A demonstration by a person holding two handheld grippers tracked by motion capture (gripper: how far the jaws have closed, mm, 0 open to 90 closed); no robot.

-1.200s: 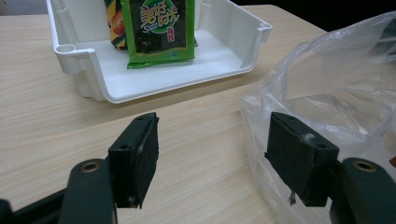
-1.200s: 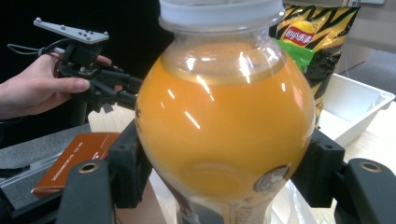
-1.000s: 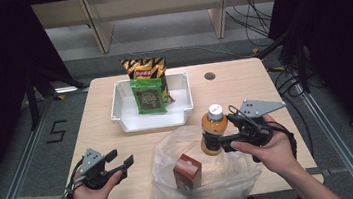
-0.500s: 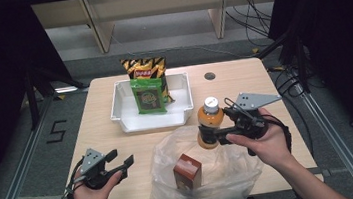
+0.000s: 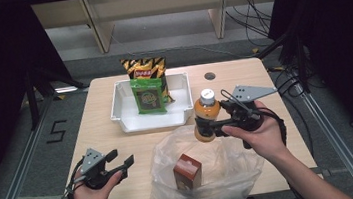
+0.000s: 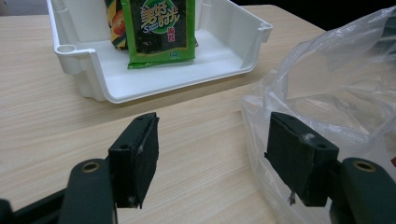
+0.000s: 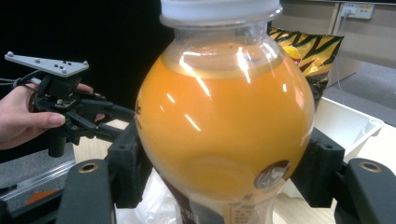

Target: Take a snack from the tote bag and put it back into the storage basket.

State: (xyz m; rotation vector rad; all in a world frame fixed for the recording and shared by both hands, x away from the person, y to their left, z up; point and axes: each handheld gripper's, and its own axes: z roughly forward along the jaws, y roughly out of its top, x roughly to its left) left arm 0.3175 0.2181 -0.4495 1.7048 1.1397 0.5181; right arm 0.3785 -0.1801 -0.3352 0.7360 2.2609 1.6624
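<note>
1. The right gripper [image 5: 213, 124] is clamped on an orange juice bottle [image 5: 206, 118], one black jaw pressed to each side of its body, as the right gripper view shows close up.
2. The bottle is upright, white cap on top, held above the table [image 5: 108, 137] at the rear edge of a clear plastic bag [image 5: 232, 168]. Whether its base touches the bag cannot be told from the high view.
3. In the right gripper view the bottle's lower label is cut off at the bottom edge, and its print is too small to read.
4. The left gripper [image 5: 121, 165] is released, its jaws apart with nothing between them, near the table's front left edge.
5. In the left gripper view the bag's crumpled edge lies just beside one jaw; contact cannot be judged.
6. A brown carton [image 5: 187, 171] stands inside the bag, its lower part blurred by the plastic.
7. A white tray [image 5: 125, 116] holds a green snack packet [image 5: 149, 96], which hides much of the yellow-and-black chip bag [image 5: 143, 67] behind it.
8. The bag's printed lettering is cut off at the bottom of the high view.
</note>
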